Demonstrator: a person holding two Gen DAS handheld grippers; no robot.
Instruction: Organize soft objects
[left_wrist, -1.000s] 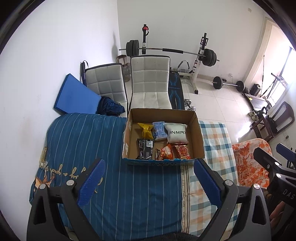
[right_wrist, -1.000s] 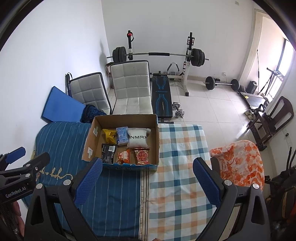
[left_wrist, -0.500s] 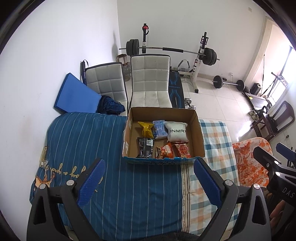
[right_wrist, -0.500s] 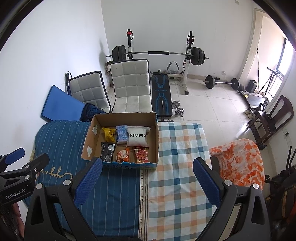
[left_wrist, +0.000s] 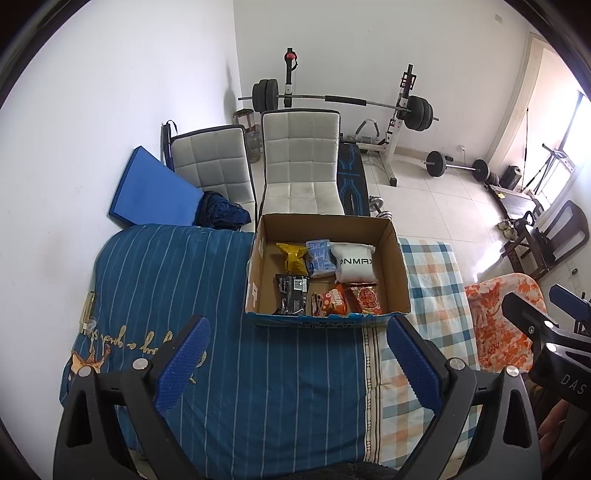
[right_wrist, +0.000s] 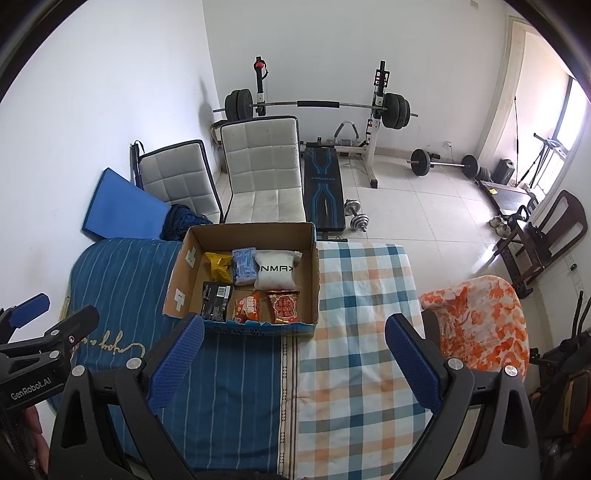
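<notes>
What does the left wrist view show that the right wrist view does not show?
Only the left wrist view shows the gold strip beside the blue striped cover's edge.

Only the right wrist view shows the full chrome dumbbell on the floor.

Both show the open brown cardboard box of soft snack packets, including the white NMAX pouch, and both tongs, left and right, open.

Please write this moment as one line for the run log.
left gripper: open, empty | right gripper: open, empty | box: on bed, six packets inside | phase: approach

Black packet (left_wrist: 291, 294) label too small to read; box (left_wrist: 400, 273) front wall hides lower snacks
</notes>
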